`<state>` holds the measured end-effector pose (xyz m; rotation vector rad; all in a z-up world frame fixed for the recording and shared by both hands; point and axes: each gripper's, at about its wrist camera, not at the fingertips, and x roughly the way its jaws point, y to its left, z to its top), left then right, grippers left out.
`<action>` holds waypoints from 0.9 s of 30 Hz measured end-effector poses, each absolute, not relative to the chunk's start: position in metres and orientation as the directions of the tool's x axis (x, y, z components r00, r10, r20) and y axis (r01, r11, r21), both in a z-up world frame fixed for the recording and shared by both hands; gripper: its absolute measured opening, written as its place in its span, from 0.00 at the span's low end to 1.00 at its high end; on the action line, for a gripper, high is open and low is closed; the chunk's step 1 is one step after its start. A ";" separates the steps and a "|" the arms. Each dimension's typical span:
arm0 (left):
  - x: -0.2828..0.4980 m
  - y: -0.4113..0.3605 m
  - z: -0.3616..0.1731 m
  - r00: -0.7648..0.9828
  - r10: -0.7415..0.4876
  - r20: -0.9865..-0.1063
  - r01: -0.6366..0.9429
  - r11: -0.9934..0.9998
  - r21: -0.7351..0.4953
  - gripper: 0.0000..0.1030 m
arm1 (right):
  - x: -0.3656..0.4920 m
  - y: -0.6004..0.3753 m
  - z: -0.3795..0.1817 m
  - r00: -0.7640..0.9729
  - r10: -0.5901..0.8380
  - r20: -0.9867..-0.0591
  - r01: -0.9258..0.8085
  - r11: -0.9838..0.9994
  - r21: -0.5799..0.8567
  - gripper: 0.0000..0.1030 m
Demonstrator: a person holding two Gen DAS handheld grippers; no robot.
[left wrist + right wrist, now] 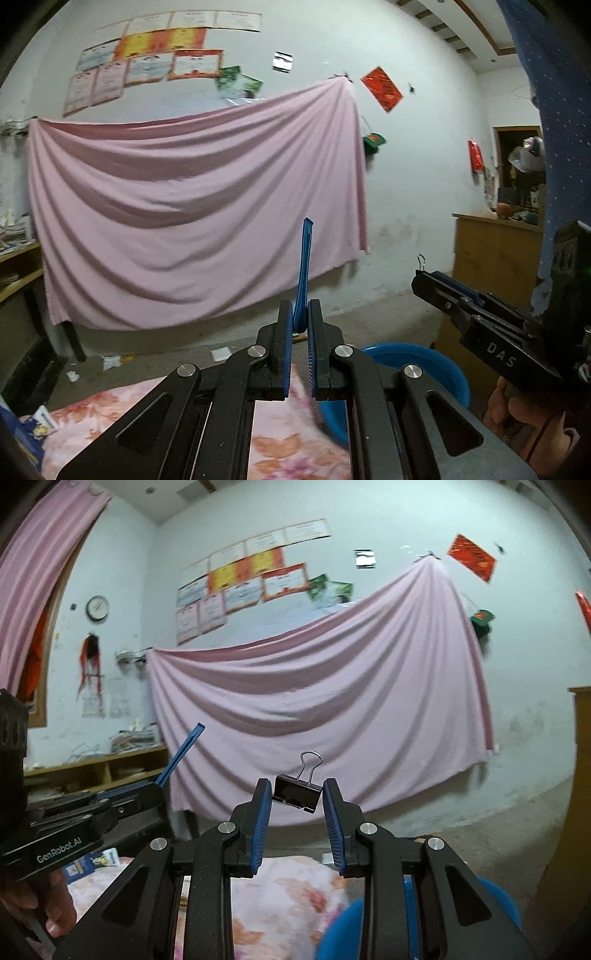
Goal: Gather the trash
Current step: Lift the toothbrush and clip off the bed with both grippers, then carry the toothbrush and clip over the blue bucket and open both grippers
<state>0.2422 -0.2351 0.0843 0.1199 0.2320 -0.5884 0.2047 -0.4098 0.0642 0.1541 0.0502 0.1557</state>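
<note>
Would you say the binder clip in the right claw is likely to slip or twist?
The binder clip probably could twist: it sits tilted, pinched only at its ends. It looks stiff, light metal, so crushing seems unlikely. Its smooth body may slide on the pads.

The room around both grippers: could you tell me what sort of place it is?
Probably a modest home room: certificates pasted on a plastered wall, a wall clock, and a pink sheet hung across it.

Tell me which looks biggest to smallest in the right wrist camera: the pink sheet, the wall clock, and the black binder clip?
1. Pink sheet, by far the largest, hung across the wall.
2. Black binder clip, held by the right gripper.
3. Wall clock.

The clip's lead over the clock is unsure: it sits much nearer the camera.
</note>
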 end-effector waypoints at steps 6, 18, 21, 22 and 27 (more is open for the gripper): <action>0.252 -0.285 0.080 0.761 -0.560 -0.327 0.606 0.794 0.052 0.05 | 0.197 -0.453 0.051 0.991 0.073 -0.110 -0.047 0.974 0.219 0.26; 0.273 -0.345 0.053 0.652 -0.565 -0.505 0.653 0.757 -0.005 0.05 | 0.217 -0.509 0.021 0.922 -0.014 -0.387 0.150 0.934 0.324 0.26; 0.279 -0.349 0.045 0.628 -0.565 -0.536 0.654 0.756 -0.032 0.05 | 0.220 -0.516 0.013 0.904 0.004 -0.428 0.162 0.922 0.351 0.26; 0.282 -0.353 0.042 0.614 -0.566 -0.550 0.656 0.754 -0.043 0.05 | 0.223 -0.517 0.013 0.900 0.008 -0.436 0.164 0.920 0.356 0.26; 0.291 -0.353 0.032 0.565 -0.573 -0.594 0.665 0.742 -0.083 0.05 | 0.225 -0.523 0.009 0.885 0.020 -0.466 0.176 0.911 0.373 0.26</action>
